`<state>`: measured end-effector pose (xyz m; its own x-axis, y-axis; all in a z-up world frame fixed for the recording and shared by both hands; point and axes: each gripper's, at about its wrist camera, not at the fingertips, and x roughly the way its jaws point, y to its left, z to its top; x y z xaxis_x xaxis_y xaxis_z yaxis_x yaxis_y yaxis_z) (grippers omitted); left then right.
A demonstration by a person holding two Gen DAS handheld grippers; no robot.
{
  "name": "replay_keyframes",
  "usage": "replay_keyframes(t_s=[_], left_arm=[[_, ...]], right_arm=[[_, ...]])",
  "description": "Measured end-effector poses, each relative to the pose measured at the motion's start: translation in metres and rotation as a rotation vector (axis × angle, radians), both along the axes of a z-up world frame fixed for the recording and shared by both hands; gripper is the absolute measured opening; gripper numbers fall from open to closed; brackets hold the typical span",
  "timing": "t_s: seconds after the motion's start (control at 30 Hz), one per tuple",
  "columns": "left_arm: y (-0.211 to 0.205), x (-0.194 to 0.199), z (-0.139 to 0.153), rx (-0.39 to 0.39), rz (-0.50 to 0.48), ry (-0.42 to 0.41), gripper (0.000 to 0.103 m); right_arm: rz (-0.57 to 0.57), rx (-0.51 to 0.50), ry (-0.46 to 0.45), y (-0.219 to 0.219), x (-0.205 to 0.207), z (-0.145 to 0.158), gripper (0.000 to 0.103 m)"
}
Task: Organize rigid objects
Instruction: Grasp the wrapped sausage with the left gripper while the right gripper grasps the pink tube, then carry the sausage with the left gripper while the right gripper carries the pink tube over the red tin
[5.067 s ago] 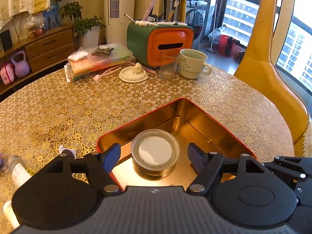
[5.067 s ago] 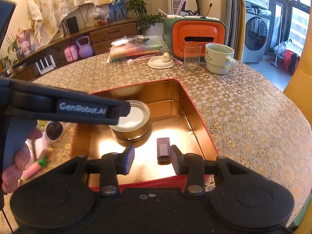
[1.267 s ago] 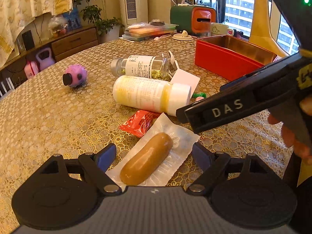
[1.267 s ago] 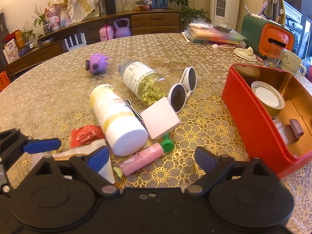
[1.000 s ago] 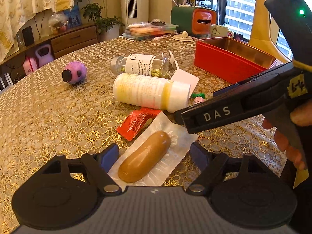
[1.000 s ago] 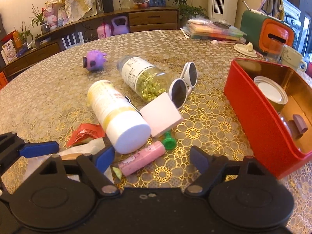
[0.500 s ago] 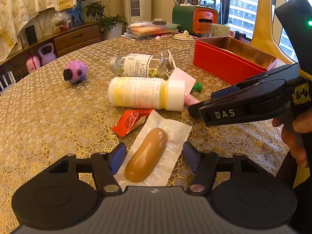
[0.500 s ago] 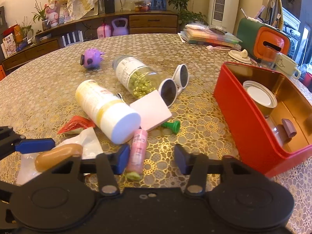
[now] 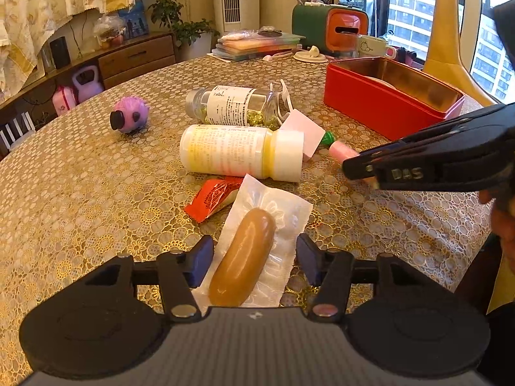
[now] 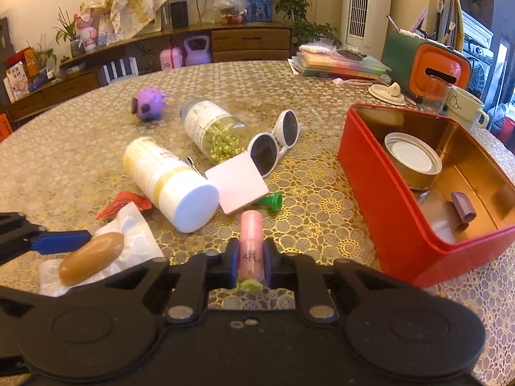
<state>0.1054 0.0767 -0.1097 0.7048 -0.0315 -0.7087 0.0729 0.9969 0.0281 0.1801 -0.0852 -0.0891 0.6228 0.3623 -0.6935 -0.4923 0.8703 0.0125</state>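
While the right tool (image 10: 251, 265) closes on the pink tube (image 10: 250, 241), the smooth tube may slip; left tool (image 9: 254, 262), half-wide and closing, straddles the sausage (image 9: 243, 262).

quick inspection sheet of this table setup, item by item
surface: round table under gold lace cloth
job's things: red tin holds round can and small purple piece; white bottle, clear jar, sunglasses lie loose
clutter: packaged sausage, red sachet, pink pad, green cap, purple toy
grippers: right tool closing on pink tube; left tool closing, straddling sausage, pads clear
cables: nothing seen
surroundings: sideboard, kettlebells, plants, windows
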Motion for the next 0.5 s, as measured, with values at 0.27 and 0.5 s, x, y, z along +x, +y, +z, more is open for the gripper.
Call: replay_keyframes(t_s=[0.27, 0.5], left_arm=[[0.0, 0.001, 0.01, -0.058, 0.043, 0.027, 0.053], [-0.014, 0.005, 0.029, -0.1, 0.057, 0.049, 0.053]], right_arm=[[0.007, 0.049, -0.021, -0.03, -0.012, 0.022, 0.015], [-0.025, 0.083, -0.028, -0.055, -0.012, 0.04, 0.015]])
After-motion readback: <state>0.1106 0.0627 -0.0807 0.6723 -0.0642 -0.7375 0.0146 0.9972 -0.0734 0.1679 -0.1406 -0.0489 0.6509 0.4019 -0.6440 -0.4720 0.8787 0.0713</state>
